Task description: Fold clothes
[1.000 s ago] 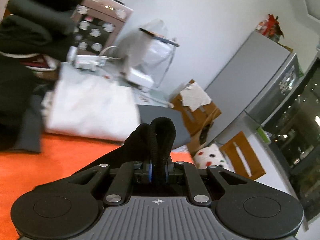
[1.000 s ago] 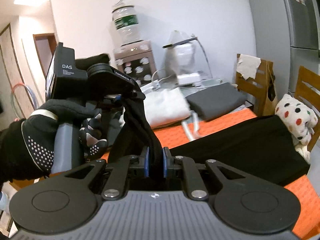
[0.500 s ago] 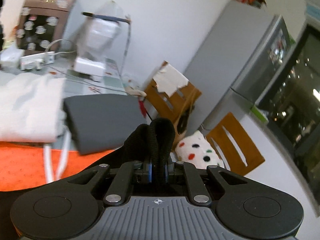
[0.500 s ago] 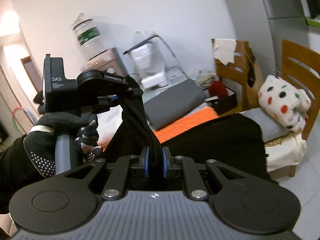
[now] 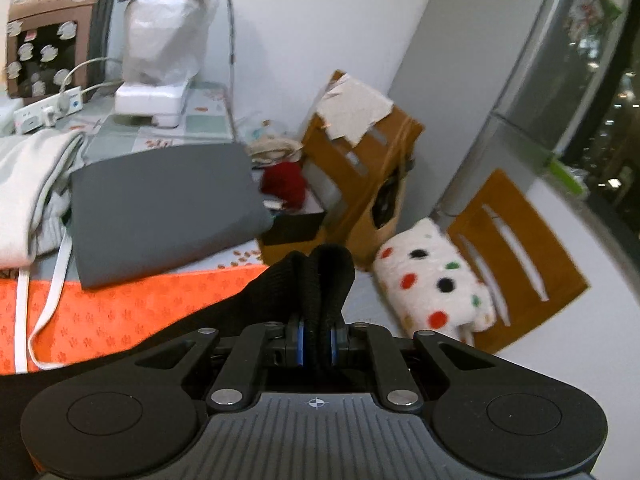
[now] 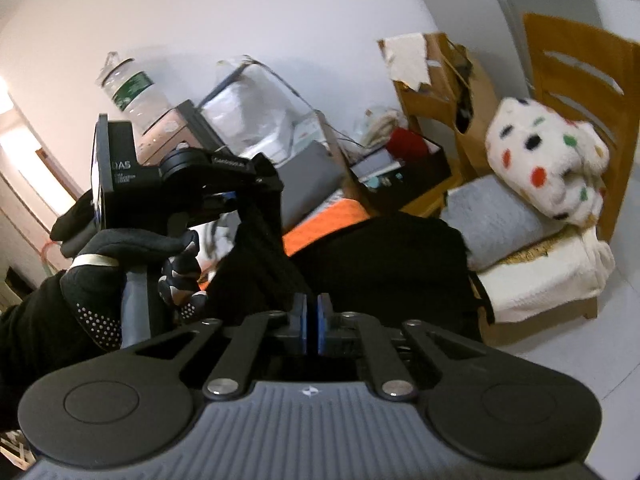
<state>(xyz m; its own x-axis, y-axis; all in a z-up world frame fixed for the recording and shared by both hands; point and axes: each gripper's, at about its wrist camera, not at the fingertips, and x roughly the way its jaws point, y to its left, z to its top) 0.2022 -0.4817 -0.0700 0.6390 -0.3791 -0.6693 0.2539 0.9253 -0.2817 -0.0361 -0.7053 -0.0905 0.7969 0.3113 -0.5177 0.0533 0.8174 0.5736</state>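
A black garment (image 6: 380,264) lies over the orange table cover (image 5: 120,304) and hangs off the table's edge. My left gripper (image 5: 316,336) is shut on a bunched fold of the black garment (image 5: 320,272). In the right wrist view that left gripper (image 6: 248,196), held by a gloved hand (image 6: 104,264), lifts a strand of the cloth above the table. My right gripper (image 6: 312,320) is shut, its blue pads together with nothing between them. The black cloth lies just beyond its tips.
A folded grey piece (image 5: 160,208) and a white garment (image 5: 24,184) lie at the table's back. Beyond the table's end stand wooden chairs (image 5: 520,248), a polka-dot plush (image 5: 432,288), a paper bag (image 5: 360,168) and a fridge (image 5: 540,80).
Both grippers swept toward the table's chair end. The black cloth left the right gripper's pads, which closed together. The left gripper kept its hold.
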